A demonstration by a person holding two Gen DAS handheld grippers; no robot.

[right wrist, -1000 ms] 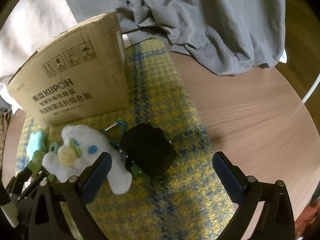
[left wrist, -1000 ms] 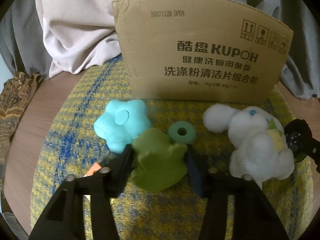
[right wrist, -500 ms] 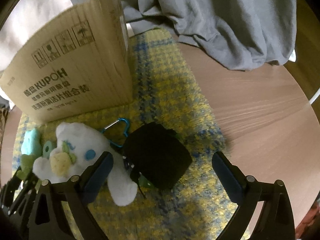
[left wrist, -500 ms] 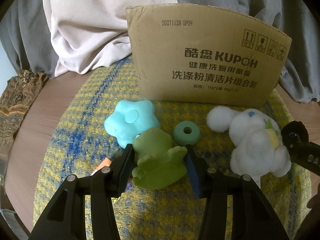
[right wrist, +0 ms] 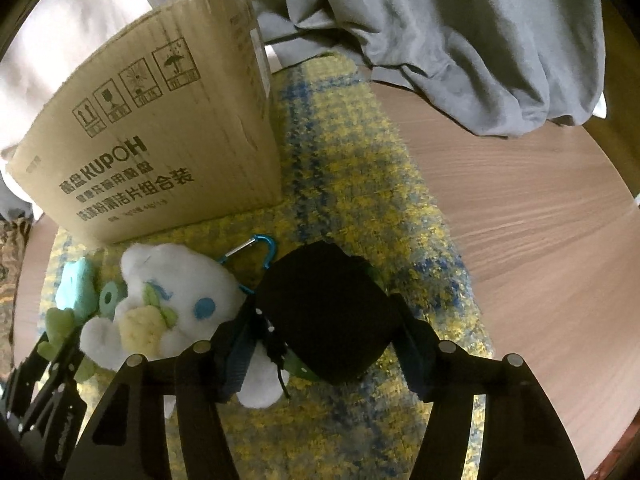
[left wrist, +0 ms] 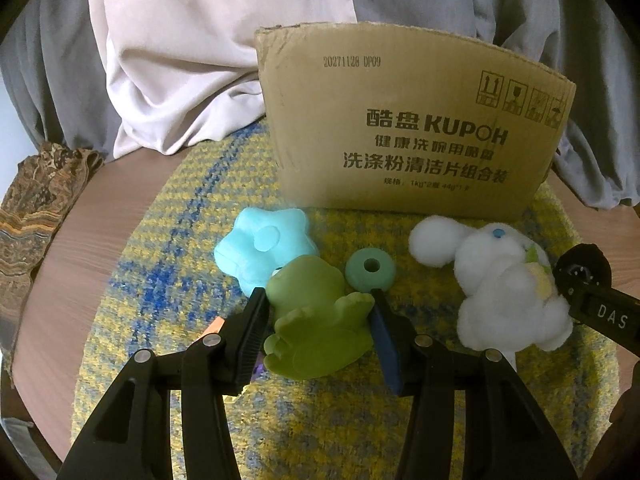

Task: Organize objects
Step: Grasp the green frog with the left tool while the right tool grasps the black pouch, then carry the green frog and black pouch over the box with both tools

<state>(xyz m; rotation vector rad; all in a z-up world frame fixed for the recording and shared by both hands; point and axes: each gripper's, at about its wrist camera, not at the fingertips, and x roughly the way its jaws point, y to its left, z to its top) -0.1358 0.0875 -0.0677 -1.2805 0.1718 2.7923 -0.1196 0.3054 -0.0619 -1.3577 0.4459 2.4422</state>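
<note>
My left gripper (left wrist: 318, 316) is shut on a green frog toy (left wrist: 312, 320), held just above the yellow-blue mat (left wrist: 168, 280). A light blue star toy (left wrist: 264, 244) and a teal ring (left wrist: 370, 268) lie just behind the frog. A white plush dog (left wrist: 504, 292) lies to the right. My right gripper (right wrist: 324, 336) is shut on a black pouch (right wrist: 324, 312) on the mat (right wrist: 352, 184), next to the plush dog (right wrist: 172, 300). A cardboard box (left wrist: 408, 120) stands behind the toys; it also shows in the right wrist view (right wrist: 152, 132).
A blue carabiner (right wrist: 260, 248) lies between the plush and the pouch. Grey cloth (right wrist: 460, 32) and pale cloth (left wrist: 192, 60) are heaped behind the box. A patterned fabric (left wrist: 36, 216) lies at the far left. Round wooden table (right wrist: 540, 240) extends to the right.
My right gripper has moved forward and closed on the black pouch. My left gripper has stayed shut on the frog toy and drawn back a little from the box.
</note>
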